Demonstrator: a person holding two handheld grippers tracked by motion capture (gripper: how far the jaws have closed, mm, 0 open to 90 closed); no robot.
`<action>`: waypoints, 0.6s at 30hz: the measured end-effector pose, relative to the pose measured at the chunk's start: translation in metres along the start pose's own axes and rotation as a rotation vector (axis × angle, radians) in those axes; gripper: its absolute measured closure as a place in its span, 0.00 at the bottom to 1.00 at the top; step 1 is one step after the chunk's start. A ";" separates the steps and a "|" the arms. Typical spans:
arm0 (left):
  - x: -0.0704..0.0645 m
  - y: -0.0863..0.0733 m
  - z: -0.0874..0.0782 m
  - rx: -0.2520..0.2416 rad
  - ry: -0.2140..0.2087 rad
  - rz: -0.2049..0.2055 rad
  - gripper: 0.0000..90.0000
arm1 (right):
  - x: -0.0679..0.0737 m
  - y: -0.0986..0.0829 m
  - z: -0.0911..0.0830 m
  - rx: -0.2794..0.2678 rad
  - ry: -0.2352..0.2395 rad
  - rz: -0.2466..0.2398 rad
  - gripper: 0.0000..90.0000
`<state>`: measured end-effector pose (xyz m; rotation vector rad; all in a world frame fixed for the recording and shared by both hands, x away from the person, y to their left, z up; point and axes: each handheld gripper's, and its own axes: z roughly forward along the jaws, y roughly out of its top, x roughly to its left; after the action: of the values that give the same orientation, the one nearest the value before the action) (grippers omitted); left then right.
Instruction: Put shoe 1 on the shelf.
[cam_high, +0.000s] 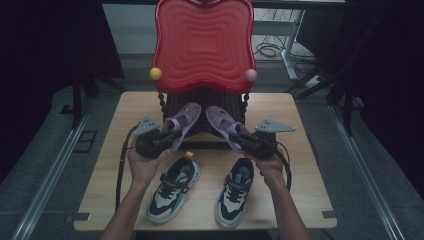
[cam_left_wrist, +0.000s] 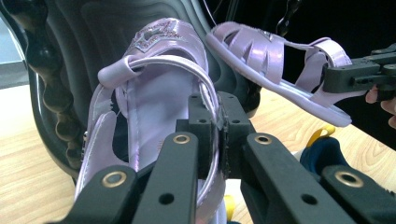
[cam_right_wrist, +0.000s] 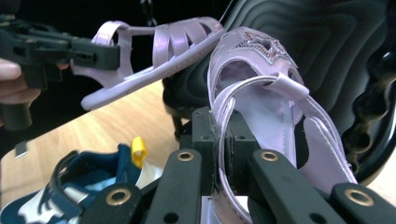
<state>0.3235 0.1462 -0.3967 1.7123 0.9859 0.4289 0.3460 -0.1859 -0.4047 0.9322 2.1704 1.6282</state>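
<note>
The left gripper pinches the side strap of one purple sandal, and the right gripper pinches the other purple sandal the same way. Both sandals are held up off the table, toes toward the red chair, maybe touching its dark seat. Two blue sneakers sit on the table below.

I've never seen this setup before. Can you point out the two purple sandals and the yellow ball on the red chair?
left sandal (cam_high: 184, 119): high view, on its toe straps.
right sandal (cam_high: 220, 121): high view, on its toe straps.
yellow ball (cam_high: 155, 73): high view, on its middle, at the chair's left corner.
</note>
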 end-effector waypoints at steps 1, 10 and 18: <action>0.000 0.000 0.000 -0.001 0.001 0.000 0.96 | -0.001 0.001 0.001 -0.010 -0.007 0.004 0.94; 0.001 0.004 0.008 -0.021 0.025 -0.004 0.96 | -0.005 0.003 0.006 -0.038 -0.036 0.031 0.94; 0.004 0.003 0.021 -0.033 0.032 -0.017 0.96 | -0.006 0.007 0.012 -0.052 -0.069 0.046 0.94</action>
<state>0.3415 0.1358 -0.4023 1.6707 1.0106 0.4610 0.3594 -0.1792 -0.4031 1.0154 2.0662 1.6402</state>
